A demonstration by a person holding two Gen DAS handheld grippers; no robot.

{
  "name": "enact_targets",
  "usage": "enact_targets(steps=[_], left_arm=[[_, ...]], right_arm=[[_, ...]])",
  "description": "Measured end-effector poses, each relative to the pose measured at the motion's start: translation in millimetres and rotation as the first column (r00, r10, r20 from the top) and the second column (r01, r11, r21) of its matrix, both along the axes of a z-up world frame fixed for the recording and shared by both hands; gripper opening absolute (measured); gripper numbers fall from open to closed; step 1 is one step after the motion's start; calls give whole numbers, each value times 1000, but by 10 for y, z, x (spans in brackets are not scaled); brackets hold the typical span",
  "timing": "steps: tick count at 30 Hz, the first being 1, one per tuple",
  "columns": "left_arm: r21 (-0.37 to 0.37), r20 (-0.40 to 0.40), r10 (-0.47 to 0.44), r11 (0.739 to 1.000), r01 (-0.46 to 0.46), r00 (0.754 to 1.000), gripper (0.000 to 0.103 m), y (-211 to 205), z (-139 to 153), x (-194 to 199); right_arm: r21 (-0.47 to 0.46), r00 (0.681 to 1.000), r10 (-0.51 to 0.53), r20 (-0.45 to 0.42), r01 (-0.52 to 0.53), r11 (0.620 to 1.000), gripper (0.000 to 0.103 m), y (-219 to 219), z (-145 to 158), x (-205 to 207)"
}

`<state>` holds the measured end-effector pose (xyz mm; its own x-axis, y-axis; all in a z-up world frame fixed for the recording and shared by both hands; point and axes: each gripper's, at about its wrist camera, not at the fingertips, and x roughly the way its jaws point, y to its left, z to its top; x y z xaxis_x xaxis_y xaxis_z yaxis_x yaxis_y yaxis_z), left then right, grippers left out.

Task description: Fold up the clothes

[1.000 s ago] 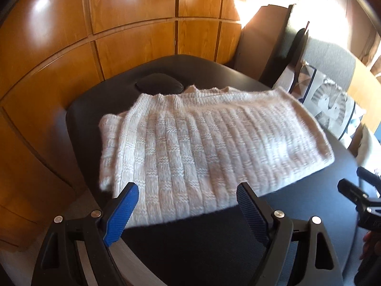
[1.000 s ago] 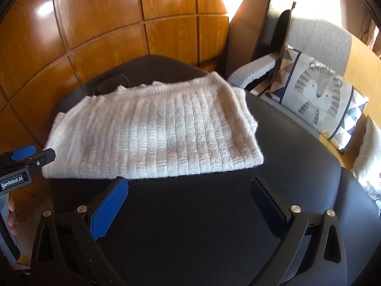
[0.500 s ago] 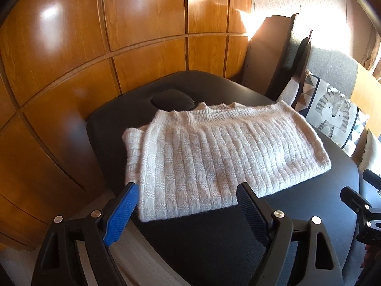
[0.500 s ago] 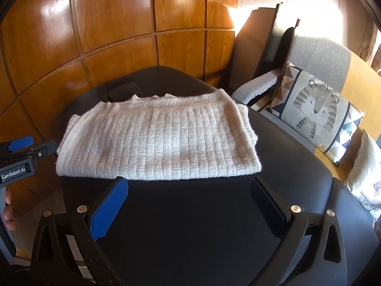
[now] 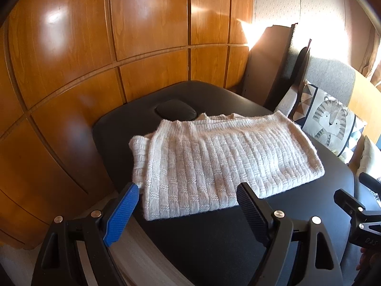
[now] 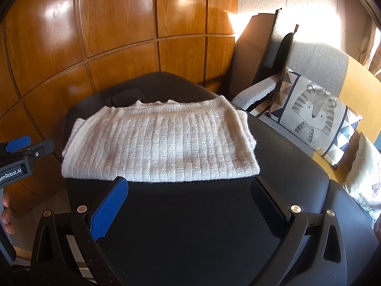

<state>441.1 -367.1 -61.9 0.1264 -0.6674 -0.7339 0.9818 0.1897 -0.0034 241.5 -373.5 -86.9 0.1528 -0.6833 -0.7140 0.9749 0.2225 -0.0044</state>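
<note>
A cream ribbed knit sweater (image 5: pixel 223 164) lies folded into a flat rectangle on the black padded table (image 5: pixel 214 243), also seen as the sweater (image 6: pixel 162 143) in the right wrist view. My left gripper (image 5: pixel 188 193) hangs open above the sweater's near left corner, its jaws wide with nothing between them. My right gripper (image 6: pixel 188 188) stands open just in front of the sweater's near edge, over the bare table (image 6: pixel 190 226), holding nothing. Each gripper shows at the edge of the other's view, with a hand on it.
Wooden wall panels (image 5: pixel 142 35) stand behind and to the left of the table. To the right is a grey armchair (image 6: pixel 321 66) with a tiger-print cushion (image 6: pixel 312 114) and a white cushion (image 6: pixel 364 178). A round black pad (image 5: pixel 175 110) sits in the table's far end.
Both grippers have drawn back and upward from the sweater, which now looks smaller and farther off. The sweater has not moved. Both stay open.
</note>
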Motion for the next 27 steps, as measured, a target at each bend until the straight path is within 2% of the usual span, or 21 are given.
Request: enact_targets(steps=[15,27], left_arm=[[32,-29,11,999,-10,1000,86,-39,-107,59],[-12,70,65,998,-64,995,84,9,-62,31]], right_arm=[[16,1000,-4,-14,4,1000,103,-30,-82,25],[15,1000,-6,-18,6,1000,103,-58,-92,52]])
